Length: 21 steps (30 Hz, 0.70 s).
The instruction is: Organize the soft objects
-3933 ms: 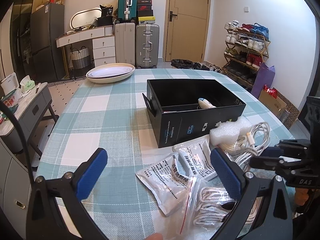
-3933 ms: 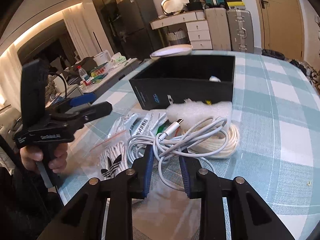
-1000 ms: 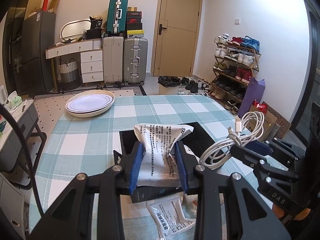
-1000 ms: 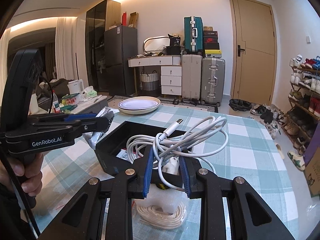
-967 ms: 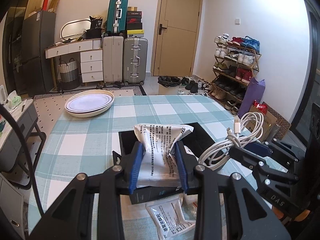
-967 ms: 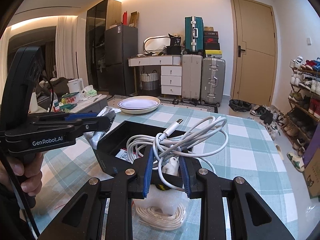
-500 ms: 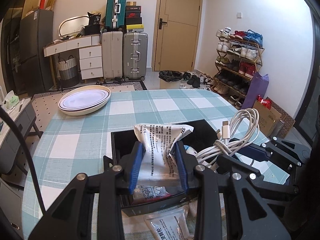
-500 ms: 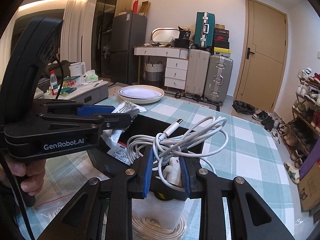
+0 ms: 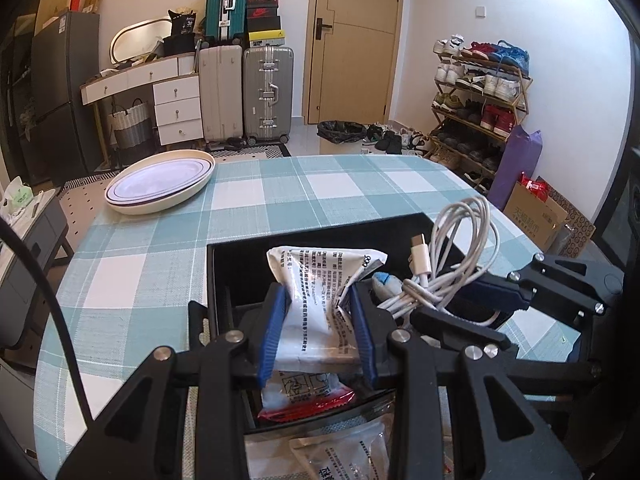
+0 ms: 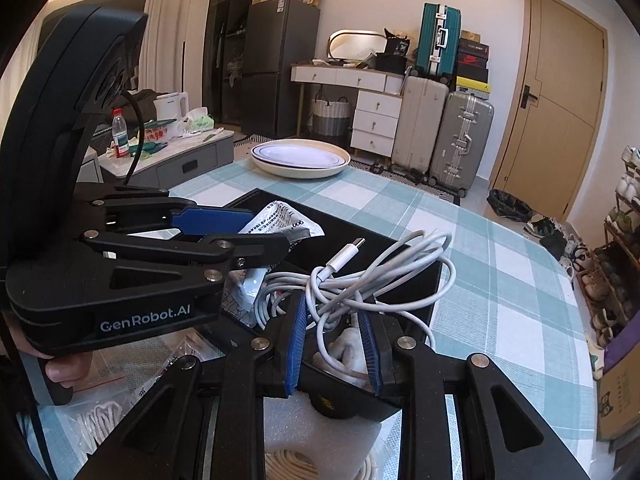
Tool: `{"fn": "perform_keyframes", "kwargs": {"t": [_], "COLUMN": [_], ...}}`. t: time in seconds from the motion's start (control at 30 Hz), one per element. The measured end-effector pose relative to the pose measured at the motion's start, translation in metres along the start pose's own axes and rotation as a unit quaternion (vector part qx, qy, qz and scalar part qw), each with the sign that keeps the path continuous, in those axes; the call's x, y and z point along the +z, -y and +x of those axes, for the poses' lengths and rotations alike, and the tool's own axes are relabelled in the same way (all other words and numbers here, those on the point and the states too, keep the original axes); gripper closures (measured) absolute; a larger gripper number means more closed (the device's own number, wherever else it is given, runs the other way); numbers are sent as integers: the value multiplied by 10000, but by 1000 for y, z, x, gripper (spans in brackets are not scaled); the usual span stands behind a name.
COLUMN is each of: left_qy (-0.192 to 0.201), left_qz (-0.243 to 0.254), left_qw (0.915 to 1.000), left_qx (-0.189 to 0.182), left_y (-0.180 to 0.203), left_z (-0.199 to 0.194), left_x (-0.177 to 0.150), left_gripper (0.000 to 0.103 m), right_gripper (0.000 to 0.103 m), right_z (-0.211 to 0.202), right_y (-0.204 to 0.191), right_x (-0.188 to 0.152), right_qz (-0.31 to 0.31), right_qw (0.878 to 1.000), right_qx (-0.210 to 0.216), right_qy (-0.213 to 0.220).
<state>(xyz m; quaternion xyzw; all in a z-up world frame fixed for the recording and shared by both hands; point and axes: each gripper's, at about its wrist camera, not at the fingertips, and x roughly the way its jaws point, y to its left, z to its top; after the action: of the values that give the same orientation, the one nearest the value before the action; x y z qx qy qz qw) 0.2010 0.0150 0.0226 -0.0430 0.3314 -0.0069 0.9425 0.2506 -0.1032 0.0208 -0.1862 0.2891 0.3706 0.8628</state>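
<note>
Left gripper [image 9: 318, 330] clamping 1 white packet [image 9: 316, 300], right gripper [image 10: 334, 334] pinching 1 cable bundle [image 10: 360, 276], 1 black box [image 9: 320, 236].

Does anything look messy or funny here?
A little. The white cable in the right gripper is a loose tangle, its loops sticking out over the black box. The white packet in the left gripper is squeezed and crumpled. Nothing looks spilled or broken.

I read "GenRobot.AI" in pale letters on my left tongs [image 10: 260, 236] body at 8 o'clock, dense print on the white pouch [image 9: 320, 304], illegible
</note>
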Motion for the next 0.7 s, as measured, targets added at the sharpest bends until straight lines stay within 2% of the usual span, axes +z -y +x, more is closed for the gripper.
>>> {"fn": "perform_keyframes", "kwargs": {"t": [0.27, 0.7], "left_qy": [-184, -276], "left_qz": [40, 173], "left_qw": [9998, 9995], "left_qx": [-4, -52], "left_y": [0, 6], "left_z": [9, 0], "left_x": [-5, -10], "left_gripper": [71, 71], "right_gripper": [78, 78], "right_z": [10, 7], "right_y": [2, 1], "right_x": [4, 2], "right_qz": [43, 207], "right_qw": [9996, 9979], "right_qx": [204, 390], "right_qy": [-198, -470]}}
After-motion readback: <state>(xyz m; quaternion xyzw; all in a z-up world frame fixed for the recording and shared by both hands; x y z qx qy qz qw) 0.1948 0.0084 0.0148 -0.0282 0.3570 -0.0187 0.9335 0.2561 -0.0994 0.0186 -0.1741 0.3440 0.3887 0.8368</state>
